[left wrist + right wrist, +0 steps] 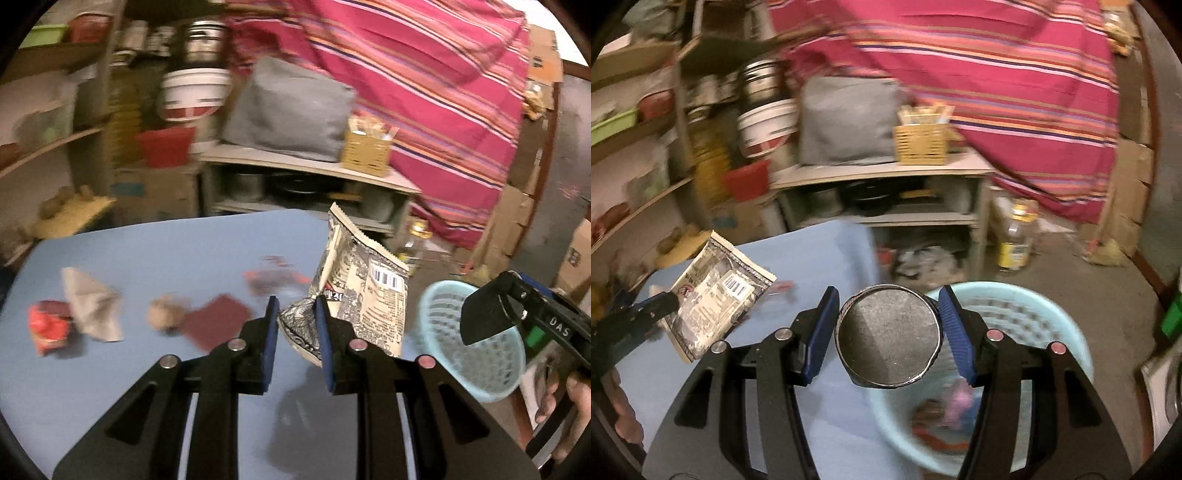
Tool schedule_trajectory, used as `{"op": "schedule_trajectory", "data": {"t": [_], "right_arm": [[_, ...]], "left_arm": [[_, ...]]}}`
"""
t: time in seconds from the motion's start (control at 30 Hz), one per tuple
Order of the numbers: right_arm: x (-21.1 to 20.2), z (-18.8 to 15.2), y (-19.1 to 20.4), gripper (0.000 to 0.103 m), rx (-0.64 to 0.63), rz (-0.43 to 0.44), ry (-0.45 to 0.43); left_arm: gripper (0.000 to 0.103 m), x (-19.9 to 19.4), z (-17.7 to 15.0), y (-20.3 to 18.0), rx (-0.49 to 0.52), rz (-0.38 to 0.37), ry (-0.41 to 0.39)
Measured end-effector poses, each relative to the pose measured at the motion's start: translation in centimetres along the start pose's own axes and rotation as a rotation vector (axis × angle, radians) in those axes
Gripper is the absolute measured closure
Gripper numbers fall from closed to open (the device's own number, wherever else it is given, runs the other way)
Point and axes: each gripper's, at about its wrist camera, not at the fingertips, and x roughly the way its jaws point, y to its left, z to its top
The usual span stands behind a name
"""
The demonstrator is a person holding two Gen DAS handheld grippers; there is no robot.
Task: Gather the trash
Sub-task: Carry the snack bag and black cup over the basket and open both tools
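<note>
Just past the bench edge, the basket waits: right claw grasps a can, left claw pinches a wrapper for dropping.

The light blue worktop carries loose scraps, all blurred. At its 9 o'clock side lies a crumpled red wrapper, touching a crumpled grey-white paper. Toward the middle sits a small tan paper ball, just beside a flat dark red square. Toward 1 o'clock lies a red and dark wrapper. Off the worktop's 3 o'clock edge, a pale blue plastic basket stands low beside it.
</note>
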Motion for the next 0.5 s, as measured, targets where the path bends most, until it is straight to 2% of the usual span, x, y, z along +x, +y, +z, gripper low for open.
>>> {"op": "schedule_trajectory", "data": {"t": [0.13,0.23,0.5], "right_arm": [[-0.3,-0.6,-4.0,0.047,0.057,-0.062,0.006],[0.0,-1.0,-6.4,0.047,0.097,-0.089,0.021],[1.4,-1.6,-9.6,0.047,0.169,-0.11,0.052]], "left_arm": [[0.082,3.0,-0.4,-5.8,0.042,-0.097,0.026],[0.082,5.2,-1.0,-9.3,0.076,-0.138,0.054],[0.082,10.3,-2.1,-14.1,0.111,-0.229,0.15]]}}
